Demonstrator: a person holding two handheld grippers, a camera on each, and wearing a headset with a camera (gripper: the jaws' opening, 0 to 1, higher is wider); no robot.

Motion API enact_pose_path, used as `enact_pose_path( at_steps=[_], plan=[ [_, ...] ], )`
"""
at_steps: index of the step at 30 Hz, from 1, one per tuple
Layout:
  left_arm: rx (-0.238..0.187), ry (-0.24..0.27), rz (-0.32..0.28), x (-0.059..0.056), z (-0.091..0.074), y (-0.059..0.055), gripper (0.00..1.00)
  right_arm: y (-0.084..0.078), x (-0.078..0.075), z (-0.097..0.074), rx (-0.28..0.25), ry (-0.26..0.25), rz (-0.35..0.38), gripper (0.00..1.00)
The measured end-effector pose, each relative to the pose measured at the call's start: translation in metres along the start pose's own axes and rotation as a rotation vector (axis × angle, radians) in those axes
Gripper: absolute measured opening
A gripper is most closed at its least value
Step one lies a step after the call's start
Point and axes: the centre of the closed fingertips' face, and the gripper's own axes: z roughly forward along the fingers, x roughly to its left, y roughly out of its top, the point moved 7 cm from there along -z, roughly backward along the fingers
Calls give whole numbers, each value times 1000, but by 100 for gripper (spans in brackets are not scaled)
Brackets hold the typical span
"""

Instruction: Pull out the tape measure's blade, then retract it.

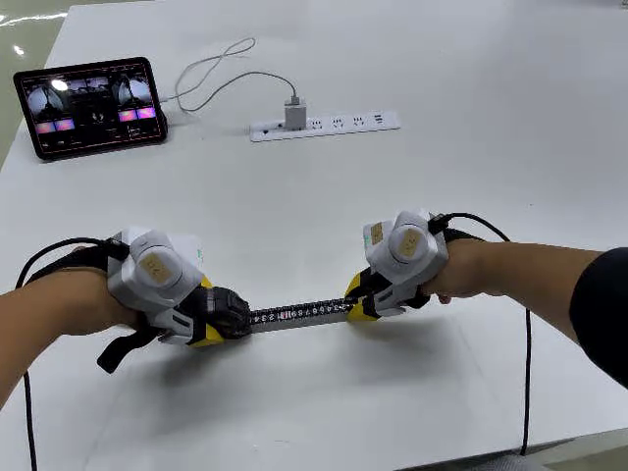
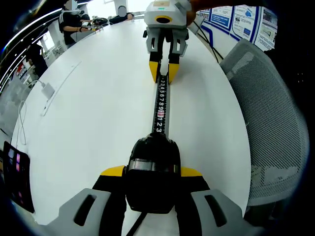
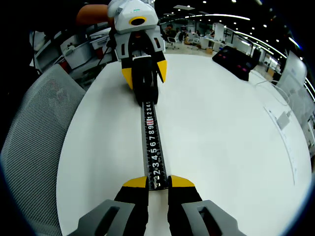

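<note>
Closest, my left tongs [image 1: 209,324] clamp the tape measure case [image 2: 153,172]; right tongs [image 3: 158,183] pinch the blade [image 3: 151,142] tip. I should draw straight away from the case, level, grip firm.

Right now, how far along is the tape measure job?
Done: the blade is partly drawn out of the tape measure case. In hand: the left gripper clamps the case, and the right gripper pinches the blade's tip. Left: retracting the blade.
</note>
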Motion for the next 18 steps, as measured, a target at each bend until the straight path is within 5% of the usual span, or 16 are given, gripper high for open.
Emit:
enact_pose_path(
  at_steps=[18],
  plan=[
    [1,1,-1,-1,-1,1,33,-7,-1,-5,-5,-6,11,10]
  ],
)
